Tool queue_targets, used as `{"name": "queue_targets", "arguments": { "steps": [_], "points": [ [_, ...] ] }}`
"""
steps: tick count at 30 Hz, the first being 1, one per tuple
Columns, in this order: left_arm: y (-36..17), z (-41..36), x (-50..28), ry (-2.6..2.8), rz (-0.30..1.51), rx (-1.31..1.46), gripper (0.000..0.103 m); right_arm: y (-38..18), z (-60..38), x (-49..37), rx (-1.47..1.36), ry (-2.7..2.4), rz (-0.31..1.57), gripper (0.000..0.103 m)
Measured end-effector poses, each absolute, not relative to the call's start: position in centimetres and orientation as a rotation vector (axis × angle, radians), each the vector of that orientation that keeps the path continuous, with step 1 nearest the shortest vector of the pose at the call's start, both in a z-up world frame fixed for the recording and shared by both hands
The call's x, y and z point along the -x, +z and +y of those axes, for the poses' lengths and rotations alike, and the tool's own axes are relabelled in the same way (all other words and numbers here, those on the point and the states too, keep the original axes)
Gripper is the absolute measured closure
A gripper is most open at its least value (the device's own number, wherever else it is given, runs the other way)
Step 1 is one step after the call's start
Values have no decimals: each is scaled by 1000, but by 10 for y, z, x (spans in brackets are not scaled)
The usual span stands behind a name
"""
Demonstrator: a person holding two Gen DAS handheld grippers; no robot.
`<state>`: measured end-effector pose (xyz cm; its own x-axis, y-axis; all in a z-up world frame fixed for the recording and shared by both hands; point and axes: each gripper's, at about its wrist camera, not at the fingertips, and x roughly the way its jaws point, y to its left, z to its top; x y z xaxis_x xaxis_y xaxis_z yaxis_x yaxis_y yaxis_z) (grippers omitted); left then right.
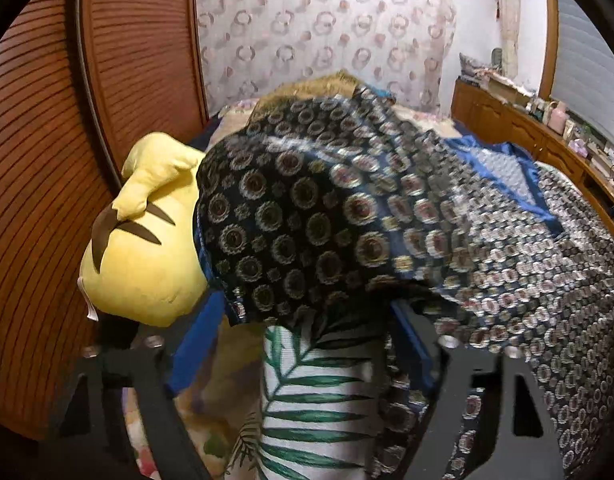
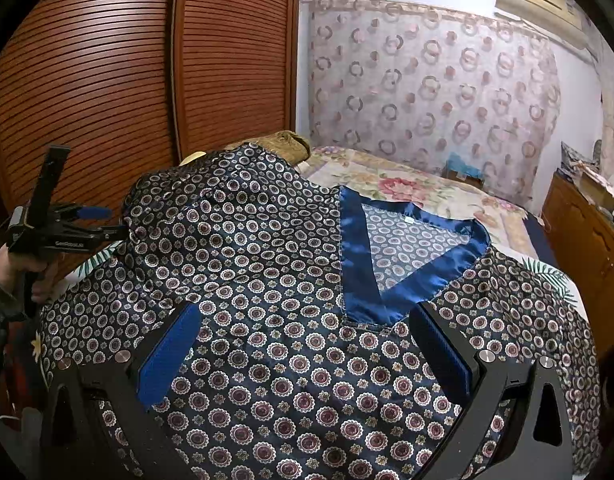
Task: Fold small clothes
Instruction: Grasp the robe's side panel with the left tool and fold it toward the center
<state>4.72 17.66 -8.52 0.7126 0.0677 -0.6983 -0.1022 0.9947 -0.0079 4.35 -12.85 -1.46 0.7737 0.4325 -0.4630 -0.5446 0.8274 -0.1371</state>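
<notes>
A dark navy satin top (image 2: 291, 320) with a circle-flower print and a blue V-neck band (image 2: 359, 264) lies spread on a white palm-leaf cloth (image 1: 315, 392). In the right wrist view my right gripper (image 2: 307, 344) hovers open over the top's chest, its blue pads (image 2: 167, 356) wide apart. My left gripper (image 2: 107, 220) shows at the left in that view, gripping the top's sleeve edge and lifting it. In the left wrist view the lifted sleeve (image 1: 307, 216) drapes over and hides the left fingertips; the blue pads (image 1: 191, 344) stand apart beneath the fabric.
A yellow plush toy (image 1: 147, 240) sits at the left by a brown slatted wardrobe (image 2: 107, 80). The bed has a floral sheet (image 2: 399, 184). A wooden cabinet (image 2: 587, 248) with clutter runs along the right. A patterned curtain (image 2: 427, 88) hangs behind.
</notes>
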Motion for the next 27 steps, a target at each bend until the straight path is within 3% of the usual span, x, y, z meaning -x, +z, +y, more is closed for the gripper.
{"name": "queue_targets", "arguments": {
  "steps": [4, 7, 9, 12, 27],
  "points": [
    [-86, 185, -54, 131, 792, 11, 45, -14, -128, -43, 273, 533, 420, 0],
    [-88, 192, -55, 132, 791, 12, 63, -17, -130, -45, 262, 532, 425, 0],
    [-87, 197, -55, 132, 783, 22, 81, -20, -132, -47, 256, 531, 434, 0],
    [-78, 201, -52, 122, 741, 50, 95, -24, -134, -49, 250, 525, 443, 0],
    [2, 126, -56, -75, 548, -3, 99, -21, -150, -36, 210, 513, 425, 0]
  ]
}}
